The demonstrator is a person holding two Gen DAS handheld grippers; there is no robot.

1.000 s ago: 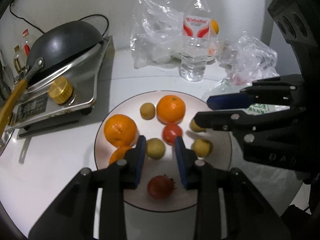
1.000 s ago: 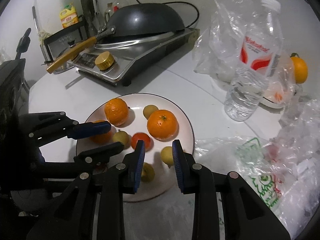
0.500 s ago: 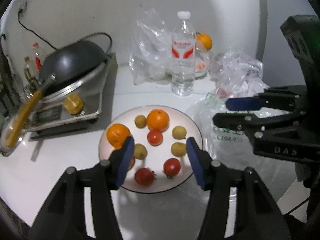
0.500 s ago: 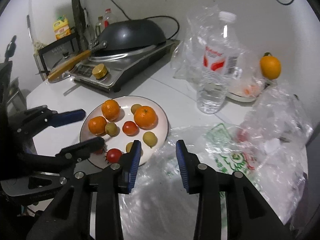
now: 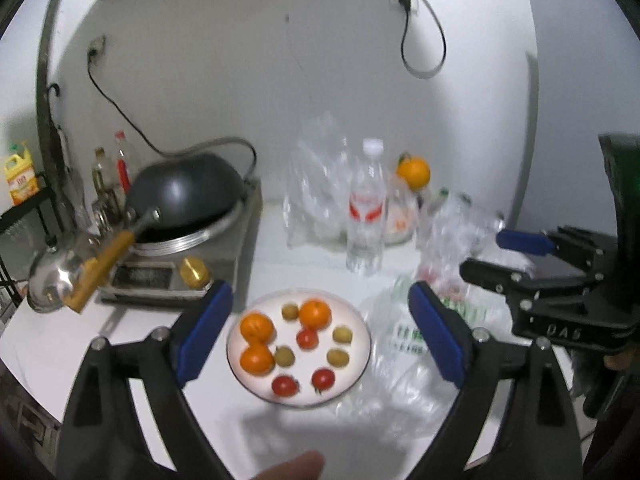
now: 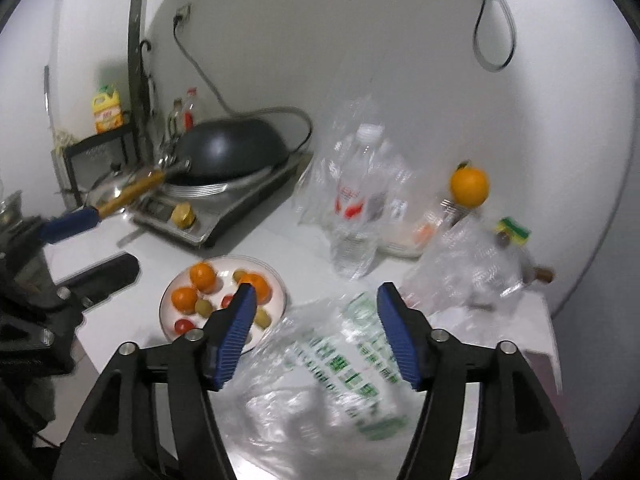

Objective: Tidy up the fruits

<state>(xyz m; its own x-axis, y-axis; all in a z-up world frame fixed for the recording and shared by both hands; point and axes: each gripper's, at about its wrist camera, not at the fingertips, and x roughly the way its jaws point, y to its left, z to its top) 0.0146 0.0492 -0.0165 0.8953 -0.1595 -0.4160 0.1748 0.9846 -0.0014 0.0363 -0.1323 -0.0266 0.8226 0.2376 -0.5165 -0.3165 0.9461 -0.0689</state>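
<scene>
- At the far left of the white counter (image 5: 132, 344), a yellow oil jug (image 5: 19, 178) stands on a dark rack, with small condiment bottles (image 5: 114, 168) beside it.
- A steel kettle (image 5: 54, 280) sits next to an induction cooker (image 5: 176, 272), which carries a black wok (image 5: 188, 192) with a wooden handle.
- The left gripper (image 5: 316, 340) hangs above the counter, its jaws just spread wide and nothing between the blue pads.
- Under it, framed by those pads, lies the white plate (image 5: 358, 350) holding the fruits: three oranges (image 5: 256, 326), four small yellow-green fruits (image 5: 285, 356) and three red tomatoes (image 5: 323, 378); none touch the gripper.
- Behind the plate stands a clear water bottle (image 5: 366, 216) with a red label, crumpled clear bags (image 5: 316, 192) around it.
- A lone orange (image 5: 414, 172) perches on a bagged dish near the wall.
- A printed plastic bag (image 6: 340, 364) lies just right of the plate.
- The right gripper (image 6: 314, 328) hovers over that bag, its jaws just parted and empty; the bag is below, not pinched.
- A fingertip (image 5: 292, 468) shows at the bottom edge of the left view.
</scene>
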